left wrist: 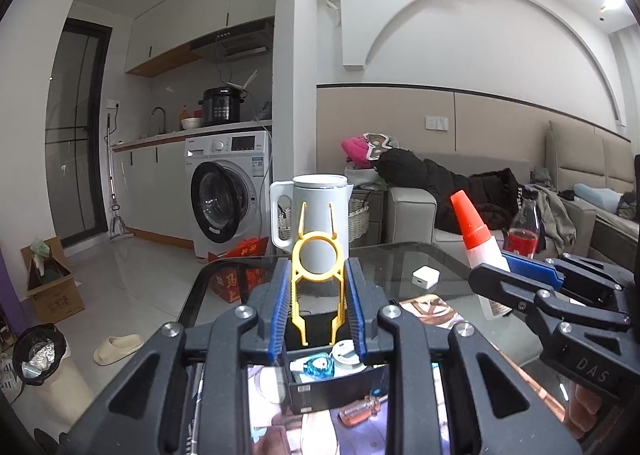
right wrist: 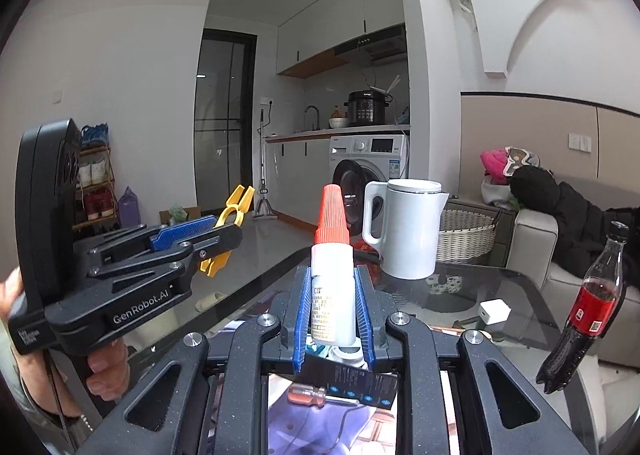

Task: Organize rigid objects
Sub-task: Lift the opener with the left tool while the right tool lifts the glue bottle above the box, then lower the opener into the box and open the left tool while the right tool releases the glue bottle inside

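My left gripper (left wrist: pixel 318 287) is shut on a yellow plastic clip-like tool (left wrist: pixel 316 255) that stands upright between its blue pads. It hovers over an open black box (left wrist: pixel 320 391) that holds a blue tape roll and white round items. My right gripper (right wrist: pixel 333 287) is shut on a white glue bottle (right wrist: pixel 332 287) with an orange-red cone cap, also above the black box (right wrist: pixel 360 379). In the right wrist view the left gripper (right wrist: pixel 216 233) shows at the left with the yellow tool (right wrist: pixel 230 211). The right gripper (left wrist: pixel 494 269) and the glue bottle (left wrist: pixel 472 231) show at the right of the left wrist view.
Both grippers are above a glass table (left wrist: pixel 400 255). On it stand a white kettle (right wrist: pixel 404 231), a small white charger (right wrist: pixel 494 311) and a cola bottle (right wrist: pixel 588 307). A screwdriver with an orange handle (left wrist: pixel 362 409) lies beside the box. A sofa with clothes is behind.
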{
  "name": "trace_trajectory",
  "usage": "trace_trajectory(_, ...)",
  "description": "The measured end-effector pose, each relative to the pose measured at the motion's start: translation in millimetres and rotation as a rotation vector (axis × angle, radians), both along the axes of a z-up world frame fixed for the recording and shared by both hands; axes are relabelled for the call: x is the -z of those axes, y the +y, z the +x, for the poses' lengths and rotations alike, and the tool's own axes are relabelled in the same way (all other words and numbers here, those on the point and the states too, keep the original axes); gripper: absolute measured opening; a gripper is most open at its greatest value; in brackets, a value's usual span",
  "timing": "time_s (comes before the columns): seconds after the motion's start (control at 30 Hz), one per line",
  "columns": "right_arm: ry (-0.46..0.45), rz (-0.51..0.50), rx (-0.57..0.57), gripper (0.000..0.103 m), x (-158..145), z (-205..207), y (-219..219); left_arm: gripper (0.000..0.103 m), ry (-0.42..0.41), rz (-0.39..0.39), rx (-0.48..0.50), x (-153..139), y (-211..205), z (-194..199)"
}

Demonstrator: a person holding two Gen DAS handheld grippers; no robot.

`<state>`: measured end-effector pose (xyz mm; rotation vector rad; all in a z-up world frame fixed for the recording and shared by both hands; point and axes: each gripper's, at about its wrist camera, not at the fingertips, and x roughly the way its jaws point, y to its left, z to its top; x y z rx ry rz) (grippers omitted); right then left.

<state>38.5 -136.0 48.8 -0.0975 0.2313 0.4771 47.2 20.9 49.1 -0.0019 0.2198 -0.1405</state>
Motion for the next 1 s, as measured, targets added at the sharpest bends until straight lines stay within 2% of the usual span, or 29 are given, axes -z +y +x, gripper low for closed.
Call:
trace_trajectory(0.17,-0.034,-0.010,0.012,0.021,-8,13,6,0.025,-0.015,-0.031,0.000,-2,-2,17)
trace_trajectory(0.67,-0.016,0.019,0.074,0.020,-13,73,20,0.025,0.021,-0.109,-0.012,10,-3,69)
trace_trajectory(1.0,0.007,0.018,0.077,0.020,-12,90,17,0.025,0.074,-0.110,-0.011,14,-2,79)
